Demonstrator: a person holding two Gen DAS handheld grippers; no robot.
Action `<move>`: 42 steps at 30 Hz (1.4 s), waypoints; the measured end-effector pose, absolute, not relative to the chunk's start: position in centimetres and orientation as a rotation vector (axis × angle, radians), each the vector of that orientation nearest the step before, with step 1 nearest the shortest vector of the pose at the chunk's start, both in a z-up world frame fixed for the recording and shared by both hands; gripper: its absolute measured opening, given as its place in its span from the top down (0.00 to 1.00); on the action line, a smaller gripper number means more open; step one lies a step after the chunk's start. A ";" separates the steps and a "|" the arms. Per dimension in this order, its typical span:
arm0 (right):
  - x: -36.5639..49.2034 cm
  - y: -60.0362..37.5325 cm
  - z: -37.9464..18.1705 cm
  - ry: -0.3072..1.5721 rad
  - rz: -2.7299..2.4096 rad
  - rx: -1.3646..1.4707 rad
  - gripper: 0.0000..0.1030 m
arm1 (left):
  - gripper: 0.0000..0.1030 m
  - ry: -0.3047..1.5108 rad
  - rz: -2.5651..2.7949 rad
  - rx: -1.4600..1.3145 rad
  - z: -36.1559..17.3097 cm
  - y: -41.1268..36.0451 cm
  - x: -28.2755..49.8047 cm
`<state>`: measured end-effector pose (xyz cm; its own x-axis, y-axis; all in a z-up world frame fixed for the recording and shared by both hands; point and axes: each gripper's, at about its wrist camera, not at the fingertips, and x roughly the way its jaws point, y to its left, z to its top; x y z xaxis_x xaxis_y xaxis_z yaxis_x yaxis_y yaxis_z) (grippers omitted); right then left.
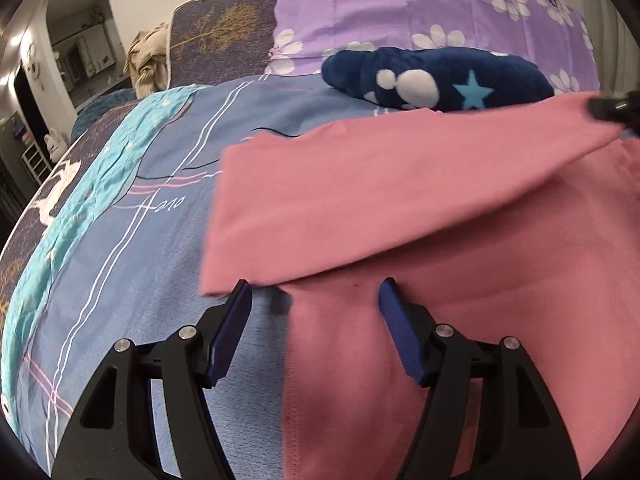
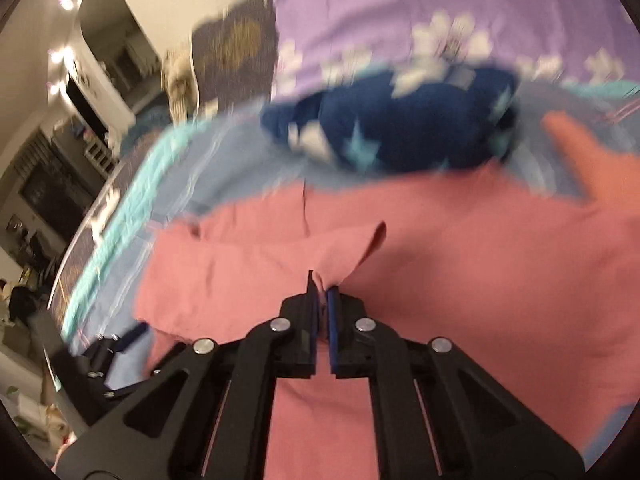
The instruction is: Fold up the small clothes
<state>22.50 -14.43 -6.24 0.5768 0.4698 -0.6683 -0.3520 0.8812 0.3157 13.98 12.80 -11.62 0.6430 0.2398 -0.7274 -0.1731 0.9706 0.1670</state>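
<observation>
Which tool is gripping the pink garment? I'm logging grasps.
The right tool: its jaws are shut on a pinch of the pink garment. The left tool is open, holding nothing.

Bed w/ blue patterned sheet (image 1: 168,280): pink garment (image 1: 400,208) spread on it, navy star-print plush (image 1: 440,76) behind.

I see a plain salmon-pink knit garment (image 1: 400,200) with no print. Under it I have a grey-blue cotton bedsheet (image 1: 160,280) with thin white and pink lines and a turquoise band. Behind it I see a navy plush blanket (image 1: 440,76) with white dots and 1 light-blue star, and a lilac pillowcase (image 1: 400,12) with white flowers. My black grippers carry dark-blue pads (image 1: 236,332).
</observation>
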 end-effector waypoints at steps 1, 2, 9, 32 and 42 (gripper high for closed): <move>22.2 -15.4 -5.3 0.796 0.455 0.149 0.97 | 0.34 0.843 0.241 0.078 -11.7 12.9 14.1; 21.8 -16.9 -4.2 0.762 0.411 0.145 0.97 | 0.34 0.846 0.240 0.075 -11.7 13.0 14.1; 21.7 -26.1 -5.6 0.832 0.229 0.241 0.96 | 0.34 0.852 0.248 0.091 -11.9 12.7 14.2; 22.6 -30.2 -11.5 0.977 0.287 0.472 0.53 | 0.55 0.866 0.224 -0.157 -12.3 16.7 13.9; 22.6 -28.6 -9.1 0.826 0.147 0.282 0.86 | 0.55 0.837 0.245 -0.270 -12.4 18.4 13.3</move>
